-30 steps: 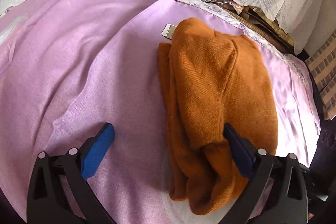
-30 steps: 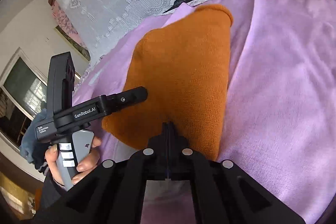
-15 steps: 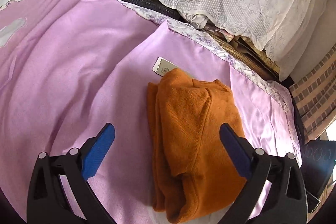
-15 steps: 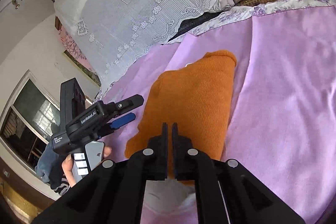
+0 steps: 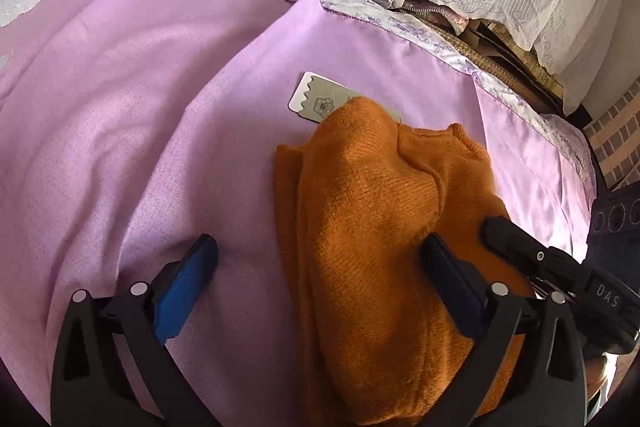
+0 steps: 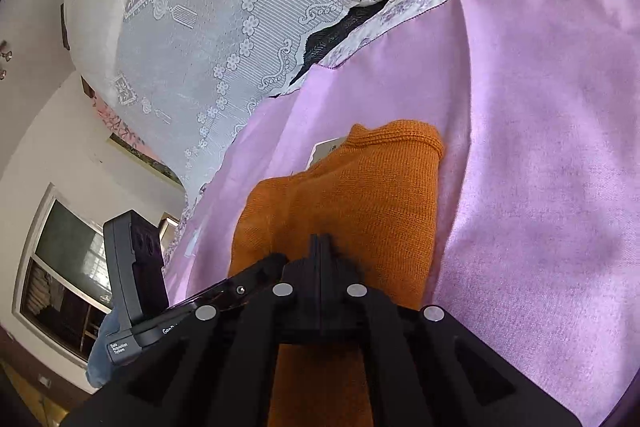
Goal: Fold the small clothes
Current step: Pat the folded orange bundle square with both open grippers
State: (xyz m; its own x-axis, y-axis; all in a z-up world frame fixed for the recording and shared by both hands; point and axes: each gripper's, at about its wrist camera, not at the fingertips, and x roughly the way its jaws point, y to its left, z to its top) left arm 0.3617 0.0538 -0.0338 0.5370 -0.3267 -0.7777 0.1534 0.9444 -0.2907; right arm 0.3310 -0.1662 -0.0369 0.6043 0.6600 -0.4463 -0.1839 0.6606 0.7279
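Since half a second ago my left gripper [image 5: 320, 267] came lower, fingers wide apart over the orange sweater [image 5: 384, 235]. My right gripper [image 6: 320, 247] is closed, pressing its near edge. Free pink sheet [image 5: 132, 131] lies leftward.

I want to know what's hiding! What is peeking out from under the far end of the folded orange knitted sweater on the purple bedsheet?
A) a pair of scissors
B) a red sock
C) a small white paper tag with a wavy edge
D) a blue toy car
C: a small white paper tag with a wavy edge sticks out from beneath the far end of the folded orange knitted sweater on the purple bedsheet.
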